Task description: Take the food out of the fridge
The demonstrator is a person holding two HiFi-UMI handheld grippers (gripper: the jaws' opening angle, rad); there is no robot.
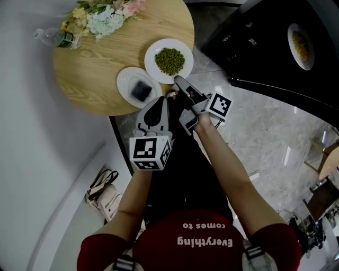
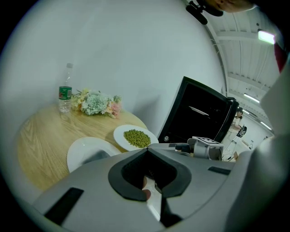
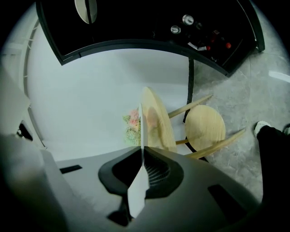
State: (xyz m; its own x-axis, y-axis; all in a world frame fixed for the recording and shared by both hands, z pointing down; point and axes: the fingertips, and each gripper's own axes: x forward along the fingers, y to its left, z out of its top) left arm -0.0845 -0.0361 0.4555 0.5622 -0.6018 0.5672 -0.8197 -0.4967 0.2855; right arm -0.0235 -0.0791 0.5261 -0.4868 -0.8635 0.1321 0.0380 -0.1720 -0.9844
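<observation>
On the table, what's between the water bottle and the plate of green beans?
Flowers, next to the bottle, then bare table to the plate. Left gripper view.

A home-style dining corner: a round wooden table [image 1: 90, 79] bears flowers [image 1: 103, 16], a water bottle [image 1: 55, 38] and a plate [image 1: 151, 59] of green beans. A black fridge [image 1: 249, 53] stands beside it, a stool [image 3: 205, 124] underneath, on a marble-look floor [image 1: 265, 137].
</observation>
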